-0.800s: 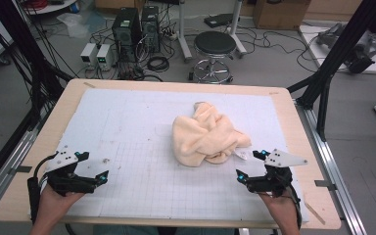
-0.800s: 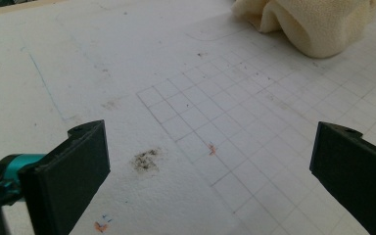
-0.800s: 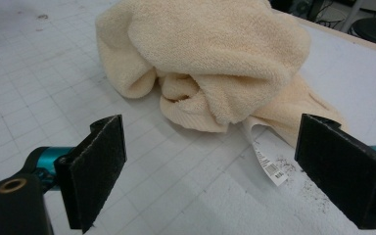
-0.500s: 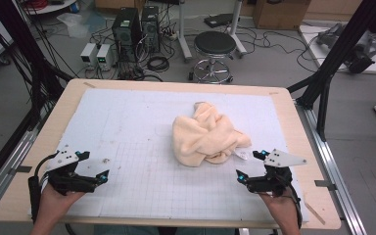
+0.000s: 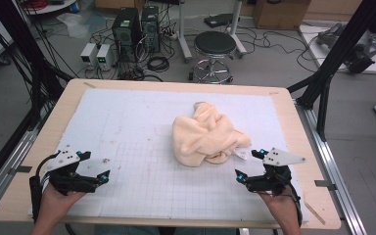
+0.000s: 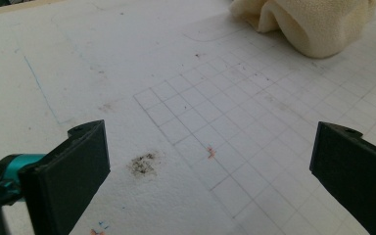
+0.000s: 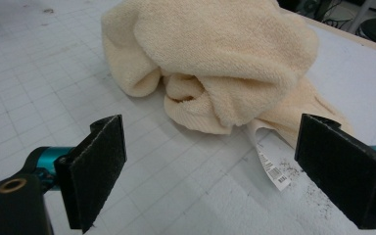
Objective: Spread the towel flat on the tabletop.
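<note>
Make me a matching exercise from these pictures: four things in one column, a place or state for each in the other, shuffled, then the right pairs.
Things:
1. towel
2. left tongs
3. right tongs
4. white tag

Places or states:
A. sticking out from under the crumpled cloth, flat on the mat
B. open, over the near left part of the mat, far from the cloth
C. bunched in a heap right of the mat's middle
D. open, close to the cloth's near right edge

Pairs: 1-C, 2-B, 3-D, 4-A

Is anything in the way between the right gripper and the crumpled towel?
No. The right gripper, jaws open, faces the towel across bare gridded mat. The towel's white tag lies nearest it.
</note>
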Action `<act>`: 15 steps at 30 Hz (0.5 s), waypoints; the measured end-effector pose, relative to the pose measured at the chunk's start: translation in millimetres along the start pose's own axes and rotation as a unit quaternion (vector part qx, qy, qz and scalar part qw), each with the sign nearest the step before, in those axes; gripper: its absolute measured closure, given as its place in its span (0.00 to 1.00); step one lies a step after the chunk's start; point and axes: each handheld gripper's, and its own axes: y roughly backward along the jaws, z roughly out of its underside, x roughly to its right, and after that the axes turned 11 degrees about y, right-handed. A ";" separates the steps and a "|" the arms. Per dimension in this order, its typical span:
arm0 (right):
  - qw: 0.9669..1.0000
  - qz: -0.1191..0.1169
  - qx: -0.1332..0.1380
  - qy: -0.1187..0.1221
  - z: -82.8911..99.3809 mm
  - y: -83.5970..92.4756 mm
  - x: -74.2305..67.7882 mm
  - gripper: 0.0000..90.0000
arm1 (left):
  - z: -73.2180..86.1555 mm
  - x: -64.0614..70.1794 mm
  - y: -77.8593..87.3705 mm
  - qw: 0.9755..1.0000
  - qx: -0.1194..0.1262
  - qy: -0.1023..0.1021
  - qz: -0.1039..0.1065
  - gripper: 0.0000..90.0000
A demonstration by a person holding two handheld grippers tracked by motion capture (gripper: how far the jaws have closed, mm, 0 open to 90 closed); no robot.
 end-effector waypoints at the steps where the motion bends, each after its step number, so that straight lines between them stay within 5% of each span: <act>1: 1.000 0.000 -0.003 0.001 -2.5 0.2 0.5 0.12 | 0.1 0.2 0.4 1.000 0.000 0.000 0.000 0.02; 8: 1.000 -0.008 -0.005 0.013 -26.6 -7.2 8.3 0.12 | 0.1 -3.1 1.5 1.000 0.004 0.004 -0.002 0.02; 15: 0.999 -0.043 -0.006 0.026 -54.5 -45.2 21.8 0.25 | 0.6 -6.2 2.1 1.000 0.003 0.009 -0.006 0.02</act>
